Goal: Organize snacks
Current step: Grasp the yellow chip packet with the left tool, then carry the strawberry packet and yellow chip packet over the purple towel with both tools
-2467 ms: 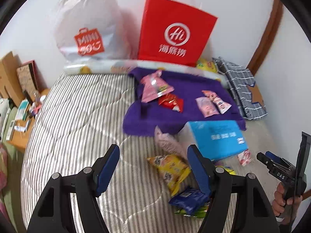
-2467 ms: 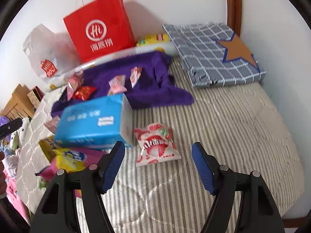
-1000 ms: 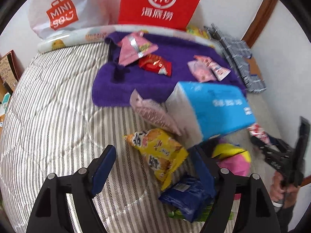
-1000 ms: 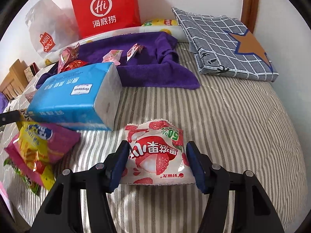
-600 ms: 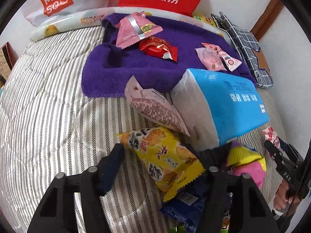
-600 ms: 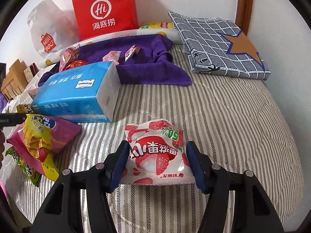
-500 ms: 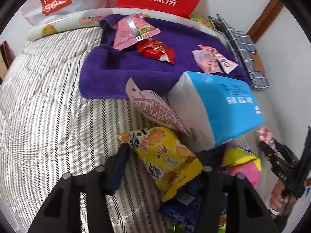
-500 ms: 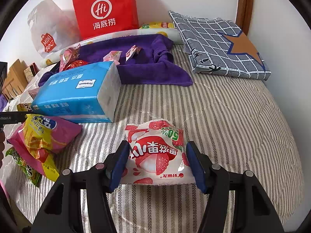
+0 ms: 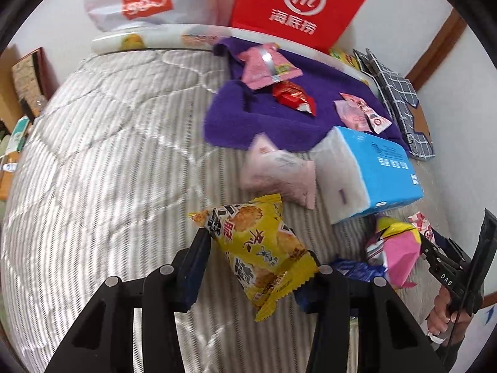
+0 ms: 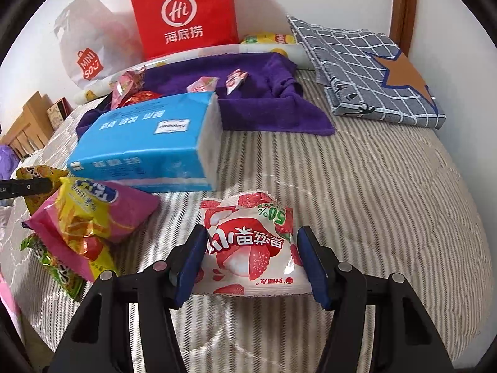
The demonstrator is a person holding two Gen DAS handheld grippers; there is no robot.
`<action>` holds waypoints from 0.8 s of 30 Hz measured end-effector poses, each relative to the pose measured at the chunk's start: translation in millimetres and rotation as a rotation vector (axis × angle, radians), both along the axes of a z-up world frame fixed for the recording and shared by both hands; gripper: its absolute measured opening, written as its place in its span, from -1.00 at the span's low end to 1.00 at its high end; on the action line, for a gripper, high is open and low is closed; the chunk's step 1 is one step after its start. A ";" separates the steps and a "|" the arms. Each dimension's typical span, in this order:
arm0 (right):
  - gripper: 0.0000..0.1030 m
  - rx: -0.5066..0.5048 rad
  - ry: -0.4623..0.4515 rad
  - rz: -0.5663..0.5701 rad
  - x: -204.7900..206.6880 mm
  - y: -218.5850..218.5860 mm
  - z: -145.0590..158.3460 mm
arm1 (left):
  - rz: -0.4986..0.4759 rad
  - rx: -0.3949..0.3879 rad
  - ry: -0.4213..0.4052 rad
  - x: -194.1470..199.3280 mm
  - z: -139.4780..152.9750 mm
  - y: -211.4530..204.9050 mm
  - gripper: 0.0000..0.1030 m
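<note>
Striped quilted bedspread [image 9: 102, 161] fills both views, grey and white, running up to white walls and a brown wooden door frame [image 10: 403, 9] in the corner. Left gripper [image 9: 257, 267] has its blue pads clamped on a yellow cracker packet [image 9: 261, 248], which tilts up between them. Right gripper [image 10: 251, 258] pinches a red-and-white lychee jelly packet [image 10: 251, 248] by its two side edges, and the packet lies flat on the spread. Between the two sits a blue tissue pack [image 10: 149, 143], its far end touching a purple towel [image 10: 264, 105] spread near the wall. On that towel lie small snacks: a pink packet [image 9: 267, 65], a red wrapped one [image 9: 293, 96] and two pale pink sachets [image 9: 360, 115]. Just beside the tissue pack, a pink-and-yellow chip bag [image 10: 90, 214] rests on a green packet [image 10: 56, 264]. Against the wall stand a red paper bag [image 10: 183, 12] and a white plastic shopping bag [image 10: 90, 46]. A folded grey checked cloth with an orange star [image 10: 372, 71] lies in the far corner of the bed. Wooden furniture [image 10: 28, 118] shows past the bed's left edge.
</note>
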State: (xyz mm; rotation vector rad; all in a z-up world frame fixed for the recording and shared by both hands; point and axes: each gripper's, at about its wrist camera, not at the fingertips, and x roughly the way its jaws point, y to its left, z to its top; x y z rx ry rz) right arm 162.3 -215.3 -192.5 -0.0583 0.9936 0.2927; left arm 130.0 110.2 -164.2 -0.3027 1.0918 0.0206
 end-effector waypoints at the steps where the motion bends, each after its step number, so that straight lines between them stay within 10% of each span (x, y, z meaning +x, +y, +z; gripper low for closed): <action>1: 0.16 -0.001 0.000 0.001 -0.3 1.2 -1.2 | 0.008 0.012 -0.005 -2.6 -0.3 1.6 -0.13; 24: 0.16 0.015 -0.067 -0.005 -5.1 0.0 -12.4 | 0.045 0.060 -0.113 -18.6 -17.1 -3.4 -0.14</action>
